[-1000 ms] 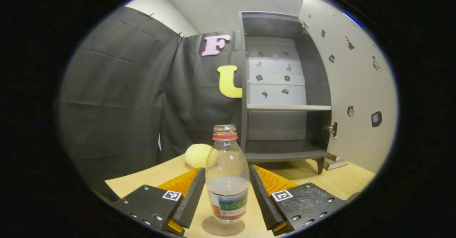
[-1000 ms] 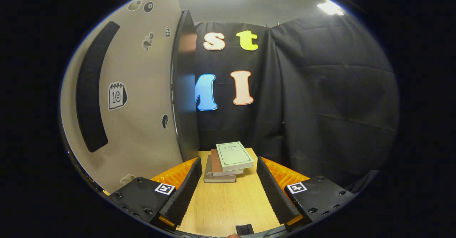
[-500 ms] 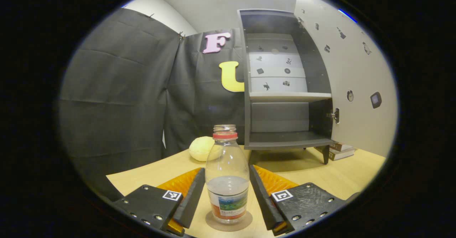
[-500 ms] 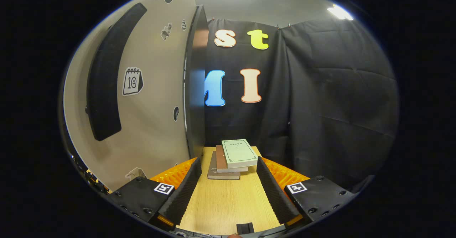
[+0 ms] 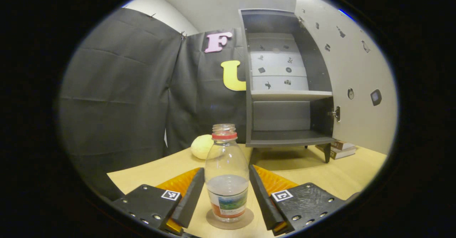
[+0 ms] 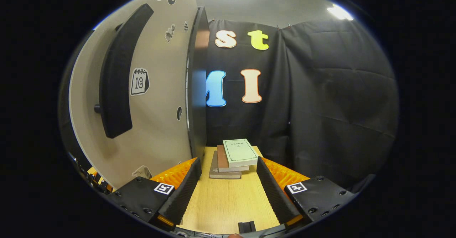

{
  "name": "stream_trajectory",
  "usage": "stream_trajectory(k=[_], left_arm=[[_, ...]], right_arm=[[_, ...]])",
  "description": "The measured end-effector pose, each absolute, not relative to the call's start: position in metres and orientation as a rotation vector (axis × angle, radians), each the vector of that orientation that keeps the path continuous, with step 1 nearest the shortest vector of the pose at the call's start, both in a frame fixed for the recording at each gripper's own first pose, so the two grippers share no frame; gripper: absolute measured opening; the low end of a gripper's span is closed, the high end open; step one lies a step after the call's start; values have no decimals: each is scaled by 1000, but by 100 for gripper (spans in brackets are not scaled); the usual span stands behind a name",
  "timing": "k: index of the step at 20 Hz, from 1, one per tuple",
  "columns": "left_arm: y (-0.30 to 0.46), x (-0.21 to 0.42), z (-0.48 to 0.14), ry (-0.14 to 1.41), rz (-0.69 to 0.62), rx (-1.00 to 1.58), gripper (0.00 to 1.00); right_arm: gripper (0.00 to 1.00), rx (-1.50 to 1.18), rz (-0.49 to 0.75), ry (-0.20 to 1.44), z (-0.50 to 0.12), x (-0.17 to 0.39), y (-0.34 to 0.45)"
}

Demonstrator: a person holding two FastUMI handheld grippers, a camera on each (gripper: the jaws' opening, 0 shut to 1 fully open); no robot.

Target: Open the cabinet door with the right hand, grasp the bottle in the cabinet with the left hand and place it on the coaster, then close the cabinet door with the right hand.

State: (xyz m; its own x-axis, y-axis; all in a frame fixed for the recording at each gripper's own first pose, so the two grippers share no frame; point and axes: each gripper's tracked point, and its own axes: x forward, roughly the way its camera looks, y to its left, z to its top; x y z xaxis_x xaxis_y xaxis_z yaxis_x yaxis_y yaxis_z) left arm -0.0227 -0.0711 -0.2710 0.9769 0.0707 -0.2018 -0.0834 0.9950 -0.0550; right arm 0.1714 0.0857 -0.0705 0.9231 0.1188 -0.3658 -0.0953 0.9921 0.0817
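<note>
A clear bottle (image 5: 227, 181) with a red neck ring, no cap and a little water stands upright on the round brown coaster (image 5: 245, 219). My left gripper (image 5: 227, 169) is shut on it, one finger on each side of its body. Behind it the dark cabinet (image 5: 285, 95) stands with bare shelves, its pale door (image 5: 356, 70) swung out to the right. In the right gripper view that door (image 6: 160, 88) rises at the left with its long black handle (image 6: 115, 77). My right gripper (image 6: 228, 161) is open over the tabletop, right of the door's edge, holding nothing.
A pale yellow round object (image 5: 201, 146) lies on the wooden table (image 5: 320, 174) left of the cabinet. A stack of books (image 6: 233, 158) lies just past my right fingertips, also seen beside the cabinet leg as books (image 5: 338, 149). Black cloth closes the back.
The bottle has come down with my left gripper from just above the table onto the coaster. In the right gripper view the door and its handle have slid toward the middle.
</note>
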Motion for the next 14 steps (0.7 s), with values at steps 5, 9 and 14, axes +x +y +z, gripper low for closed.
stream_trajectory(k=[5,9,14], left_arm=[[-71,-24,-268,208,69,-68,77],[-72,-26,-259,212,63,-85,77],[-66,-39,-213,195,76,-57,76]], right_arm=[[94,70,108,378,-69,168,85],[94,86,108,371,-67,166,83],[99,131,100,337,-54,167,77]])
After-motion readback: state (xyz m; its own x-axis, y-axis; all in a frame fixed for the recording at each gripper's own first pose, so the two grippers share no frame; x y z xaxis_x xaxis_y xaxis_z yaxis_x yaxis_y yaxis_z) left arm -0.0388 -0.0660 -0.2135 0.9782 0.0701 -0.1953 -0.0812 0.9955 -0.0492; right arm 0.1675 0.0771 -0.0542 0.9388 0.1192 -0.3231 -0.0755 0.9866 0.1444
